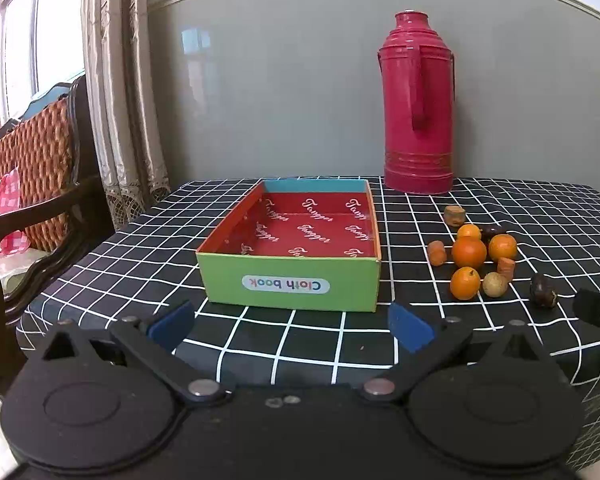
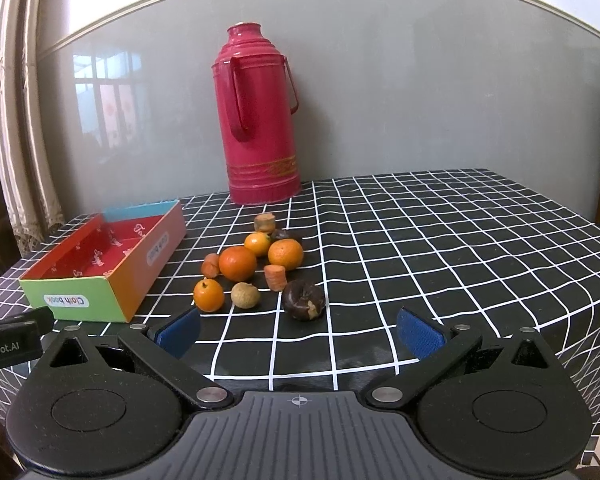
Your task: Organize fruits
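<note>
An open cardboard box [image 1: 292,280] with a green front and red inside stands empty on the checked tablecloth; it also shows in the right wrist view [image 2: 80,300]. To its right lies a cluster of fruit: a large orange [image 1: 469,252] [image 2: 237,263], small oranges [image 1: 465,283] [image 2: 208,295], carrot pieces [image 1: 436,253] [image 2: 275,277], a tan round fruit [image 2: 245,295] and a dark fruit [image 2: 303,300]. My left gripper [image 1: 291,326] is open in front of the box. My right gripper [image 2: 299,332] is open, just short of the dark fruit.
A tall red thermos [image 1: 418,104] [image 2: 260,120] stands at the back of the table against the grey wall. A wooden chair with a woven cushion [image 1: 32,168] stands left of the table. The tablecloth [image 2: 460,240] extends right of the fruit.
</note>
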